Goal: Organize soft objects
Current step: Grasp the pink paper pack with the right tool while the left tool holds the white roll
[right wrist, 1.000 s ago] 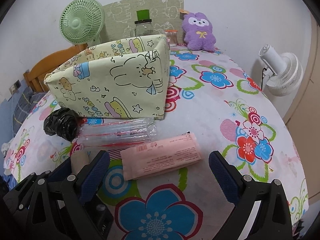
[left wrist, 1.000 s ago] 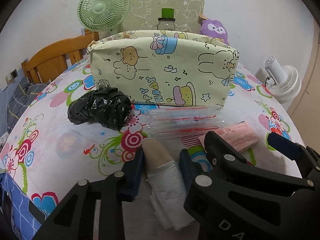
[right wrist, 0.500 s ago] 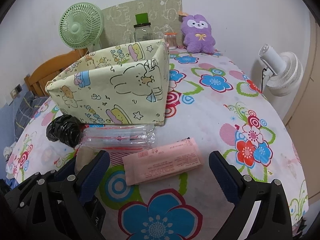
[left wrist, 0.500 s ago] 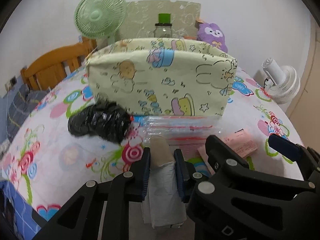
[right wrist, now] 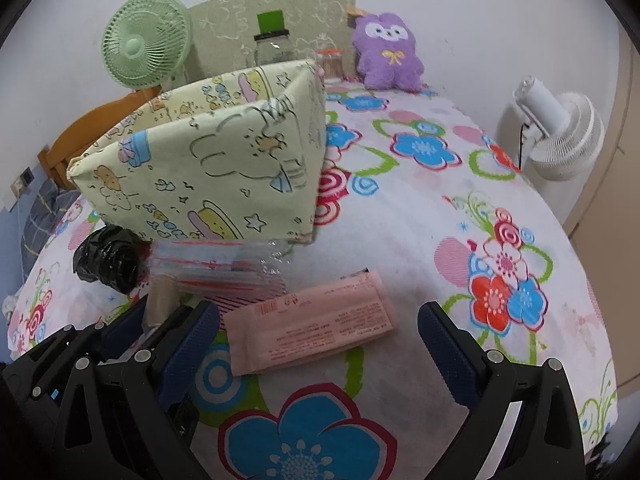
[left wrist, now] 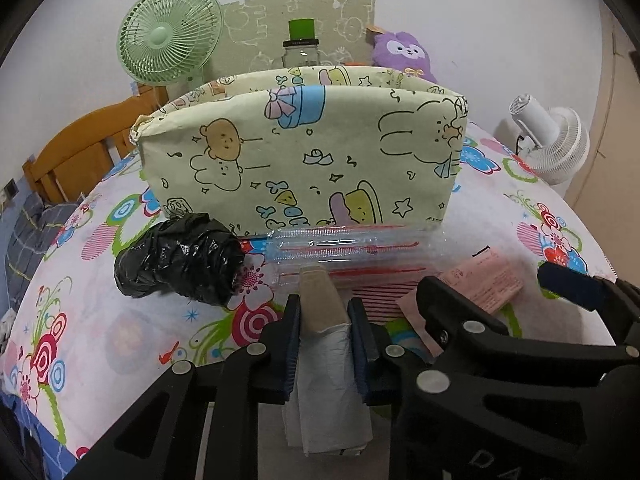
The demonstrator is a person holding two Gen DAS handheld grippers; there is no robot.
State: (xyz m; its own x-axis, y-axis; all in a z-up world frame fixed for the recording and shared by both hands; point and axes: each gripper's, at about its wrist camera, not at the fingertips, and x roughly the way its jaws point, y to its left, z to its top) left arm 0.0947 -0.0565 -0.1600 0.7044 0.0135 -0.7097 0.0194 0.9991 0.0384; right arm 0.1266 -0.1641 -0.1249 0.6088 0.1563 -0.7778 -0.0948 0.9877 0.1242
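From the left wrist view, the left claw (left wrist: 323, 322) is seen clamped on one roll of white bags (left wrist: 325, 364) with a beige core, lying at the near edge of the flower-print desk (left wrist: 100, 312). One black bag roll (left wrist: 180, 264) and one clear packet with red strips (left wrist: 344, 250) are laid just before the single cartoon-print fabric box (left wrist: 304, 160). One pink packet (left wrist: 476, 288) is partly hidden by the right claw.

From the right wrist view, the right claw (right wrist: 318, 330) is held wide open, with the pink packet (right wrist: 310, 332) lying between its pads, untouched. Two fans are counted: one green fan (right wrist: 146, 46), one white fan (right wrist: 560, 136). One purple plush (right wrist: 388, 54) and one glass jar (right wrist: 274, 46) are stood behind the box.
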